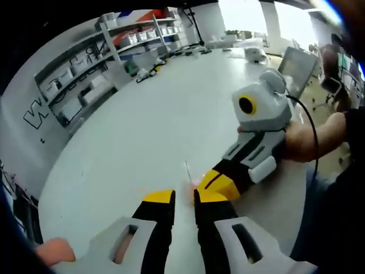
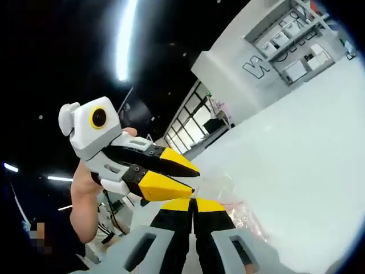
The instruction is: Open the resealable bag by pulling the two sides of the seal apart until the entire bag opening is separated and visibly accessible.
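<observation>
Held the clear bag point(image 2: 228, 185) up just over the white bench point(image 2: 308, 148), right between the two tools. Pressed the right gripper point(image 2: 193, 204) fingers tight together on the bag's edge. Kept only a thin gap between the left gripper point(image 1: 183, 197) fingers, with the bag point(image 1: 187, 171) just in front; could not tell if gripping it. Met almost tip to tip with the right gripper point(image 1: 201, 185). Had shelves point(image 1: 85, 74) by the far wall.

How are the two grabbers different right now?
The left gripper shows a narrow gap between its jaws; the right gripper has its jaws together. The clear bag shows plainly by the right gripper, only faintly by the left. Both have yellow tips, meeting at the bag above the white table.
</observation>
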The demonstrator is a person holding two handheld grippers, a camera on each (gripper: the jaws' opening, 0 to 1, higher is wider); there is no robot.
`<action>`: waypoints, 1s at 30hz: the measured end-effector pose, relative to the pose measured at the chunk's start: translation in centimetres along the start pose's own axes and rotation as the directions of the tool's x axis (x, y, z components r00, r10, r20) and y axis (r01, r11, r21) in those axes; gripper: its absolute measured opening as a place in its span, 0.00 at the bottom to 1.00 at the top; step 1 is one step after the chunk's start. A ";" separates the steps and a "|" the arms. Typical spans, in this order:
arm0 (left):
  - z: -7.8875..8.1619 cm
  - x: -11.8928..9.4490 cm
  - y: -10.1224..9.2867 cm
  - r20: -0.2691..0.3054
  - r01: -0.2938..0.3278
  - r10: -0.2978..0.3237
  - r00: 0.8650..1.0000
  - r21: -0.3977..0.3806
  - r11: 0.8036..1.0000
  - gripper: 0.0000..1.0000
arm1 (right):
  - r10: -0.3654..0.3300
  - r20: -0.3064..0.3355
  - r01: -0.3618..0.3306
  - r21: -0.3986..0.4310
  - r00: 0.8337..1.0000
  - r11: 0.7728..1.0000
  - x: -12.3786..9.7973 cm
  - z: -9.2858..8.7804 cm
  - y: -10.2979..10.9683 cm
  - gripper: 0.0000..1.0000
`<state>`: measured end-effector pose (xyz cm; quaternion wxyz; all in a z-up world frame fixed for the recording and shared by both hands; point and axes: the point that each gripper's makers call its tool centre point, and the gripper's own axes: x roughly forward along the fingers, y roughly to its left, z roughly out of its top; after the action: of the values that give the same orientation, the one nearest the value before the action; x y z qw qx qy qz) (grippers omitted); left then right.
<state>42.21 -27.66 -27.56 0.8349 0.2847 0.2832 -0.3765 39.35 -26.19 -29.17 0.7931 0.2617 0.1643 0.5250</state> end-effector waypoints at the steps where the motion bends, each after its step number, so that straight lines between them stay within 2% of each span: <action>1: -0.1 0.0 0.1 -0.004 -0.004 0.004 1.000 0.003 1.000 0.13 | 0.001 -0.001 -0.001 -0.001 1.000 1.000 0.0 -0.1 0.0 0.00; 6: -0.2 -0.1 0.4 -0.011 -0.013 0.013 1.000 0.016 1.000 0.10 | 0.004 0.002 -0.004 0.000 1.000 1.000 0.1 -0.1 0.1 0.00; 9: 0.2 -0.2 -0.2 0.008 0.015 -0.015 1.000 -0.006 1.000 0.09 | 0.006 0.002 -0.006 -0.005 1.000 1.000 0.1 0.0 0.2 0.00; 12: 0.0 0.0 -0.1 -0.005 0.011 -0.011 1.000 -0.004 1.000 0.08 | 0.002 -0.001 -0.002 -0.017 1.000 1.000 0.1 0.1 0.2 0.00; 22: -0.4 0.2 -0.3 -0.028 0.024 -0.024 0.999 -0.007 1.000 0.03 | -0.019 -0.026 0.016 -0.093 0.999 0.995 0.2 0.1 0.2 0.00; 30: -0.5 0.0 -0.4 -0.016 0.035 -0.036 0.999 -0.027 0.999 0.01 | -0.018 -0.022 0.017 -0.066 1.000 0.998 0.1 0.0 0.0 0.00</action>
<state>41.80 -27.58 -28.01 0.8293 0.2717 0.3002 -0.3850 39.44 -26.08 -29.14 0.8038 0.2283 0.1582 0.5260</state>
